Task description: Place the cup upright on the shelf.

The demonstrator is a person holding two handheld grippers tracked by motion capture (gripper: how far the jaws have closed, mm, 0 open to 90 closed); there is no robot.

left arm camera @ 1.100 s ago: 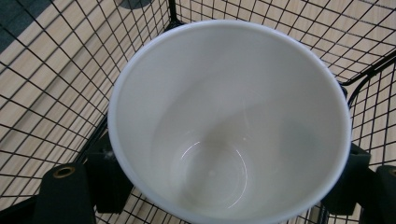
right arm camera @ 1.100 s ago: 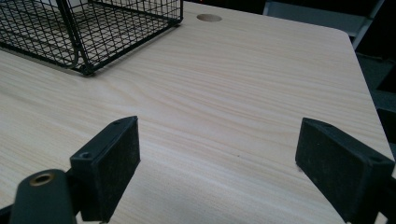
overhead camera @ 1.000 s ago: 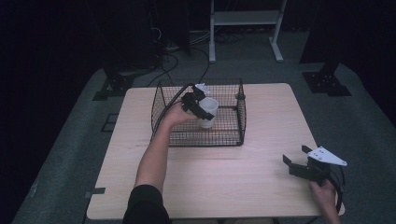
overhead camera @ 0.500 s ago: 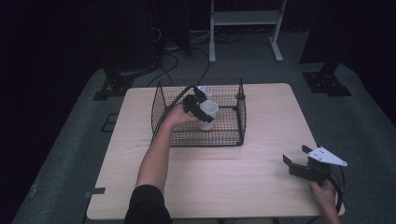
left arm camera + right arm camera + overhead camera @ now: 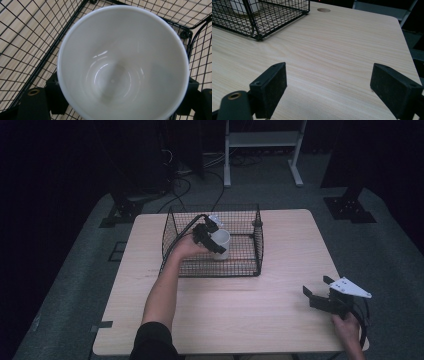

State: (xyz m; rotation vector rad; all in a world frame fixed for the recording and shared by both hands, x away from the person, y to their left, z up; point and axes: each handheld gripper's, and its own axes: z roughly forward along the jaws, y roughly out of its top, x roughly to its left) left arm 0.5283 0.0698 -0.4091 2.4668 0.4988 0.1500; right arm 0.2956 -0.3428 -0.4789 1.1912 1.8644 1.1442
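A plain white ceramic mug (image 5: 220,243) sits inside the black wire-mesh basket (image 5: 252,265), toward the basket's middle and a little to its left half. In the left gripper view the mug's (image 5: 122,62) open mouth faces the camera, so its long axis runs straight along that hand-held gripper's jaws; the glossy bottom shows rings of reflected light. Its lower rim is cut off by the picture's edge, and no handle can be made out. From above, the mug's mouth tilts back toward the person's forearm, though the exact lean is hard to read.

The left hand-held gripper (image 5: 209,236) is clamped on the mug, one black jaw against each side of the rim; most of each jaw is hidden behind the mug. Whether the mug's base touches the basket floor cannot be told.

The right hand-held gripper (image 5: 326,290) rests well away from the basket, near the front right corner of the pale wooden bench (image 5: 250,305), its jaws spread wide with nothing between them.
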